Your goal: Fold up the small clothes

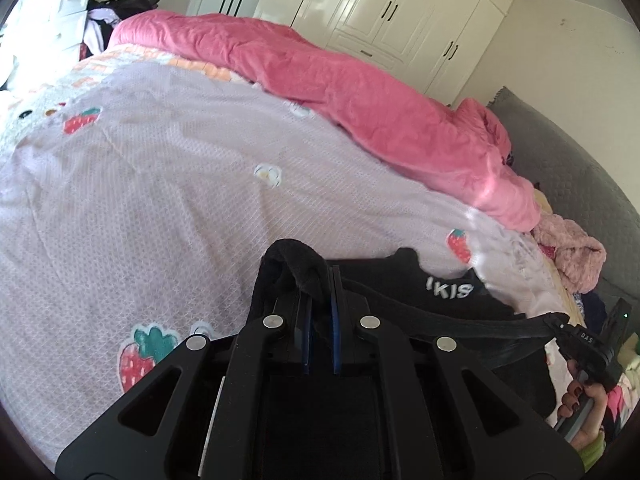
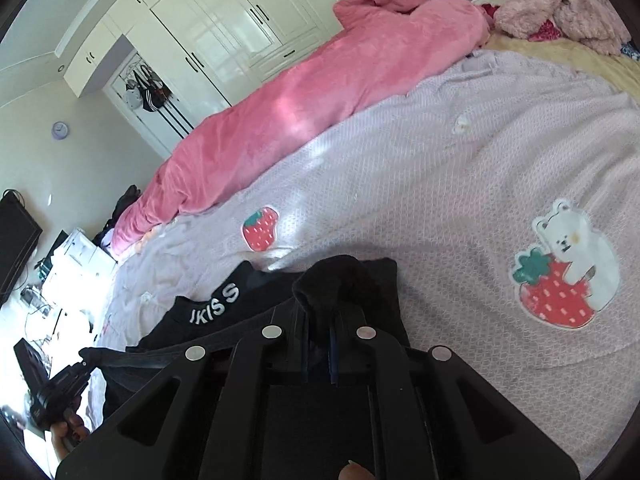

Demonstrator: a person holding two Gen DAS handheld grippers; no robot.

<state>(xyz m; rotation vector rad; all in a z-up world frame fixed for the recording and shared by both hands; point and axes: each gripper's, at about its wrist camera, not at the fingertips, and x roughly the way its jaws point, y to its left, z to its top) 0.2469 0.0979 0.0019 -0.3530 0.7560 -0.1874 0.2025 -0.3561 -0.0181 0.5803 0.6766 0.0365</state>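
A small black garment (image 1: 432,296) with white lettering is stretched between my two grippers just above the lilac bedspread (image 1: 180,184). My left gripper (image 1: 318,280) is shut on one black edge of it, the cloth bunched over the blue pads. In the left wrist view my right gripper (image 1: 560,322) shows at the far right, gripping the taut edge, with a hand below it. In the right wrist view my right gripper (image 2: 320,316) is shut on another bunched corner of the garment (image 2: 224,304). My left gripper (image 2: 86,360) appears there at the lower left.
A rolled pink quilt (image 1: 360,100) lies along the far side of the bed. Fluffy pink clothing (image 1: 572,252) is heaped near the grey headboard (image 1: 580,168). White wardrobes (image 1: 380,4) line the wall. White furniture with clutter (image 2: 76,264) stands beyond the bed's foot.
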